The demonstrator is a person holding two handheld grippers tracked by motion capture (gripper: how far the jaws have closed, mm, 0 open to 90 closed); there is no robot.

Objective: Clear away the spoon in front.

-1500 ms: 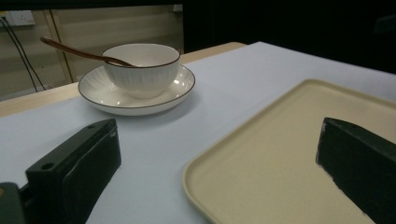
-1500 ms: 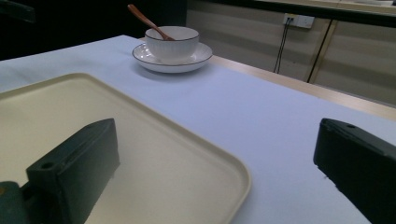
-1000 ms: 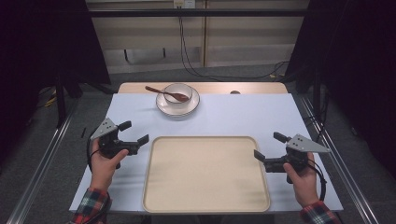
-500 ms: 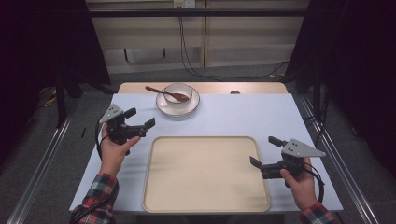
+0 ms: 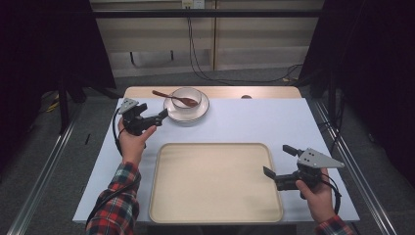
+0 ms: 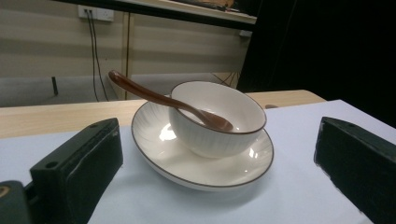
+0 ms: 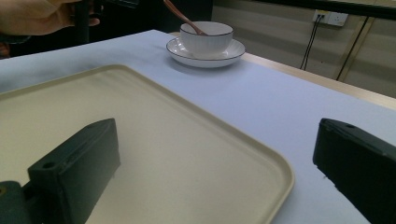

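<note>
At the left of the high view, our left gripper [image 5: 164,115] hangs just beside the saucer [image 5: 201,108], its jaws spread wide and holding nothing; in the left gripper view they stand open on either side of the saucer's near rim. The saucer sits at the far edge of the bench [image 5: 254,122], left of its middle, with the white bowl [image 5: 186,97] standing upright on it. A brown spoon [image 5: 172,97] lies across the bowl, scoop end inside, handle sticking out over the rim toward the left.

We judge the bowl and saucer to be glazed ceramic: stiff, fairly heavy for their size, smooth enough to slip, and liable to chip if knocked. The bowl rests loose on the saucer, and the spoon rests loose in the bowl, so any tilt may send them sliding. The saucer's thin raised rim looks the best place to pinch, kept level throughout; the bowl's wall is another option. The spoon looks light and is best taken by its handle.

Nearer us, the cream tray [image 5: 215,220] lies bare. At the right, our right gripper [image 5: 278,162] hovers at the tray's right edge, jaws wide apart and empty.
</note>
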